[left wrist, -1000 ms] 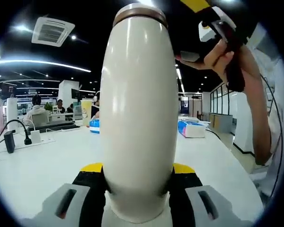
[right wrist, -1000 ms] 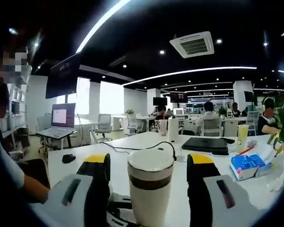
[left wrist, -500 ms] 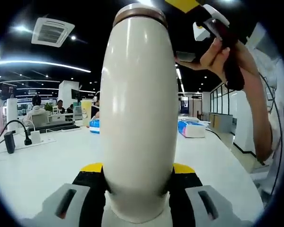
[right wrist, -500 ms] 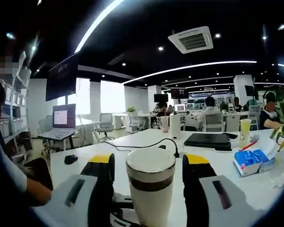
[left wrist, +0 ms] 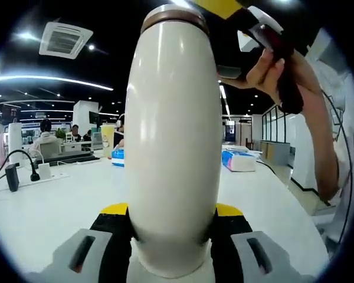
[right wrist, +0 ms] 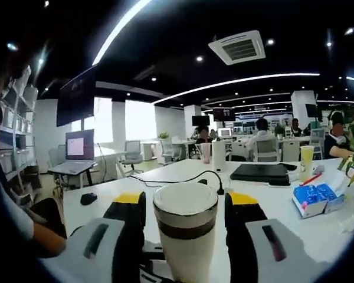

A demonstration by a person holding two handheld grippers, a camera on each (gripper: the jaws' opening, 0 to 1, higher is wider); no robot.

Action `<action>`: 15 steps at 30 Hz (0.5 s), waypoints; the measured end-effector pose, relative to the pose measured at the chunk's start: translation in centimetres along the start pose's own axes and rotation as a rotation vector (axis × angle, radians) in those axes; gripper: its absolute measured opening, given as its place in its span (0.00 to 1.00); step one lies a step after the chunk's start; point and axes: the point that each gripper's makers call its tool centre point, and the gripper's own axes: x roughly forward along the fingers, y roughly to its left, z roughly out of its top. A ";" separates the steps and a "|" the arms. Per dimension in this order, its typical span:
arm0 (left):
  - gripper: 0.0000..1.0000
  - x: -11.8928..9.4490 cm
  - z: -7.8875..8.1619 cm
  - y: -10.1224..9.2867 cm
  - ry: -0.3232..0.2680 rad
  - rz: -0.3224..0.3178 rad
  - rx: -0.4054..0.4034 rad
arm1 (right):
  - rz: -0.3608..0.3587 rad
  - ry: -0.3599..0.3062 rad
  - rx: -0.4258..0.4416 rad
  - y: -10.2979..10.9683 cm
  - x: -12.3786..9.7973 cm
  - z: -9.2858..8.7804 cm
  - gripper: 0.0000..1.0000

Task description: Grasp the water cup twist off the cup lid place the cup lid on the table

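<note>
1. Left gripper view: the left gripper [left wrist: 173, 221] has its jaws clenched on the base of a cream water cup [left wrist: 174, 141], which stands upright above a white tabletop [left wrist: 41, 206]. At upper right, a hand [left wrist: 277, 71] holds the right gripper [left wrist: 248, 23] near the cup's top.
2. Right gripper view: the right gripper's yellow-tipped jaws flank the cup lid [right wrist: 184, 197], close beside it; whether they touch it I cannot tell.

In the right gripper view, the water cup [right wrist: 185, 236] stands on the table [right wrist: 165, 177], its cup lid [right wrist: 185, 198] on top. A laptop [right wrist: 262, 173] lies behind it at two o'clock, a tissue pack [right wrist: 314, 200] at three, a mouse [right wrist: 88, 198] at ten.
</note>
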 end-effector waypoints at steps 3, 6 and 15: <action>0.53 0.0 0.0 0.0 0.000 -0.001 0.000 | 0.016 -0.001 0.007 0.0 0.1 0.0 0.46; 0.53 0.1 0.0 0.0 0.000 -0.001 0.001 | 0.032 -0.004 0.005 -0.1 0.2 0.0 0.46; 0.53 0.2 0.0 0.0 0.000 -0.002 0.000 | 0.119 0.005 -0.022 0.0 0.0 -0.2 0.45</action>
